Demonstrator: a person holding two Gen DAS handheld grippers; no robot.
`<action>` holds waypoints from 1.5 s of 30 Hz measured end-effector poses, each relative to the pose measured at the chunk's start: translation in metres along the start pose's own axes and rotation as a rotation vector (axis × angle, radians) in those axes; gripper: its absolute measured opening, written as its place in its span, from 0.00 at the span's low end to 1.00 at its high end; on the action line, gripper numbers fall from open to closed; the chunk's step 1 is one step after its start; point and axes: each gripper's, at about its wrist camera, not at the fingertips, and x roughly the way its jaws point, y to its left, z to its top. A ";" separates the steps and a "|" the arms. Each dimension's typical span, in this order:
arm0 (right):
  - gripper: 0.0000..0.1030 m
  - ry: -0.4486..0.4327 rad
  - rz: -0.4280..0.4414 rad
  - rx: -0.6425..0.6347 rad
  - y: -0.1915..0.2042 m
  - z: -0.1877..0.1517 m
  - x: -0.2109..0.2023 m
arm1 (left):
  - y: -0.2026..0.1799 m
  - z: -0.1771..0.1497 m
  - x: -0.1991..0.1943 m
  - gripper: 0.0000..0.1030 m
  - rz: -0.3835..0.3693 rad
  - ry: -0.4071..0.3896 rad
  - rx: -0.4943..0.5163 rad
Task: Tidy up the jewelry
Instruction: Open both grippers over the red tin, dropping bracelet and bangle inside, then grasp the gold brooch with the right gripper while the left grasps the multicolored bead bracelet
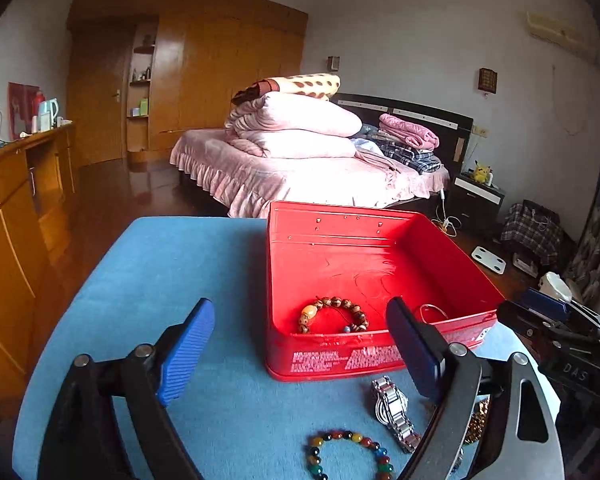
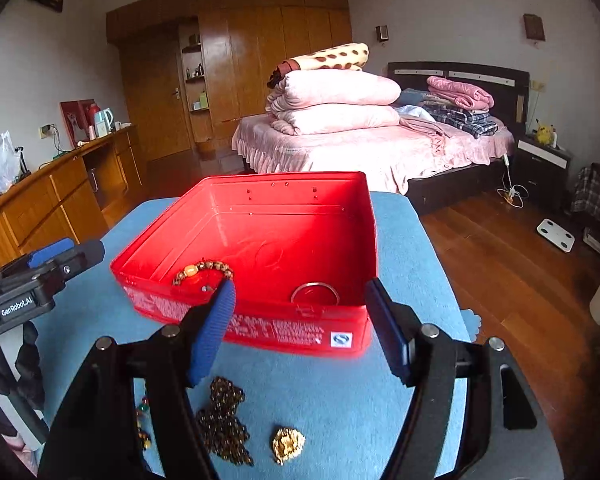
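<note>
A red tin box (image 1: pixel 332 364) (image 2: pixel 260 328) stands open on the blue table. Inside lie a brown bead bracelet (image 1: pixel 334 314) (image 2: pixel 204 270) and a thin silver bangle (image 1: pixel 434 312) (image 2: pixel 315 294). In front of the box lie a silver watch (image 1: pixel 392 410), a multicoloured bead bracelet (image 1: pixel 348 456), a dark bead necklace (image 2: pixel 224 420) and a gold chain pile (image 2: pixel 287 444). My left gripper (image 1: pixel 300 344) is open and empty, just before the box's near wall. My right gripper (image 2: pixel 300 328) is open and empty, above the necklace and gold pile.
The blue table (image 1: pixel 160 280) (image 2: pixel 412 248) ends close beyond the box. The other gripper shows at the right edge of the left wrist view (image 1: pixel 560 328) and the left edge of the right wrist view (image 2: pixel 40 272). A bed (image 2: pixel 380 136) and wooden cabinets (image 2: pixel 40 200) stand behind.
</note>
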 end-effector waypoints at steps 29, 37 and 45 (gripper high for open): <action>0.53 0.231 -0.003 0.038 -0.011 -0.060 -0.009 | 0.004 -0.063 0.000 0.85 0.064 0.315 -0.011; 0.48 0.258 -0.005 0.022 -0.003 -0.066 -0.002 | -0.005 -0.067 0.004 0.85 0.047 0.342 0.017; 0.44 0.291 -0.015 -0.001 0.004 -0.071 0.008 | -0.013 -0.073 0.013 0.85 0.039 0.371 0.031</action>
